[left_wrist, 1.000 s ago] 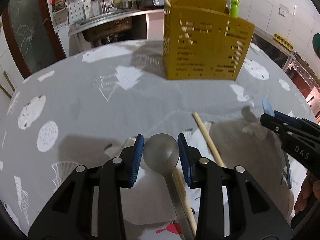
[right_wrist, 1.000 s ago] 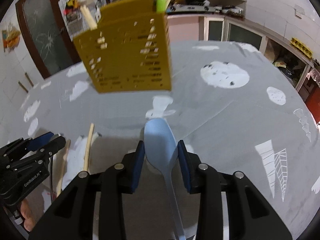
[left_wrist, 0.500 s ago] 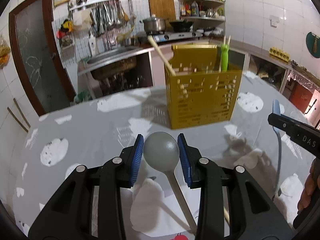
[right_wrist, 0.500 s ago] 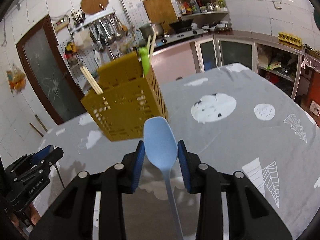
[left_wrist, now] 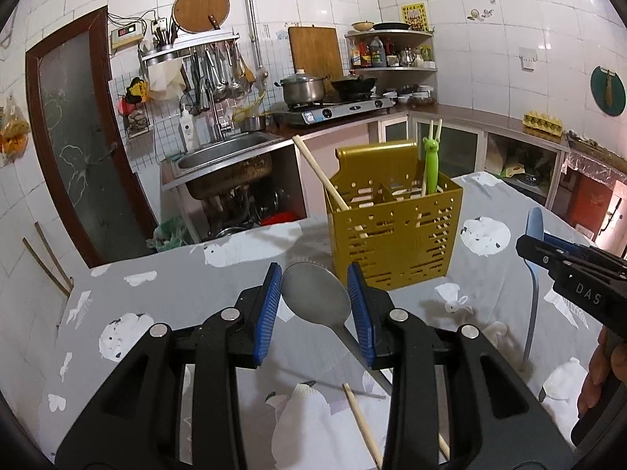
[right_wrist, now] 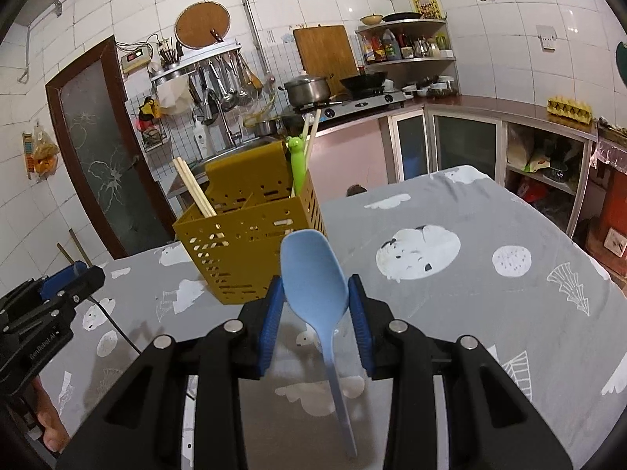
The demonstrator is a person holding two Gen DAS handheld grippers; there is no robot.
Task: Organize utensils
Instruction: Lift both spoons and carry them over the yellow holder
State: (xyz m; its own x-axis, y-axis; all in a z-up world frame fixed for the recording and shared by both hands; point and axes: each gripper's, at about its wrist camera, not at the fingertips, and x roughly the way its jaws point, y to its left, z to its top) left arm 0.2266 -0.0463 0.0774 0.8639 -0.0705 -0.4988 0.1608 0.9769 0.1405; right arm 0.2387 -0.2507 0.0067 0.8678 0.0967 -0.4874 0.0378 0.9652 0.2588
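Spoons are the business of this moment: the left gripper (left_wrist: 315, 307) is clamped by its blue pads on the bowl of a grey spoon (left_wrist: 316, 300), and the right gripper (right_wrist: 315, 309) is clamped the same way on the bowl of a light blue spoon (right_wrist: 313, 274), each handle hanging down below the jaws. A second ago both spoons sat low against the grey patterned tablecloth (right_wrist: 490, 313); now both are lifted clear of it, and the views have tipped up so that the kitchen wall and the open top of the yellow utensil holder (left_wrist: 392, 231) show. The holder stands on the table ahead, between the two grippers and apart from both, with a pair of wooden chopsticks (left_wrist: 319, 172) leaning in its left compartment and a green-handled utensil (left_wrist: 431, 164) upright at the right. Loose chopsticks (left_wrist: 362, 425) lie on the cloth under the left gripper. The pick-up looks done for both spoons, and the carry to the holder seems to be what follows; since each spoon is held bowl-up, lowering it handle-first into a compartment should be easy enough.
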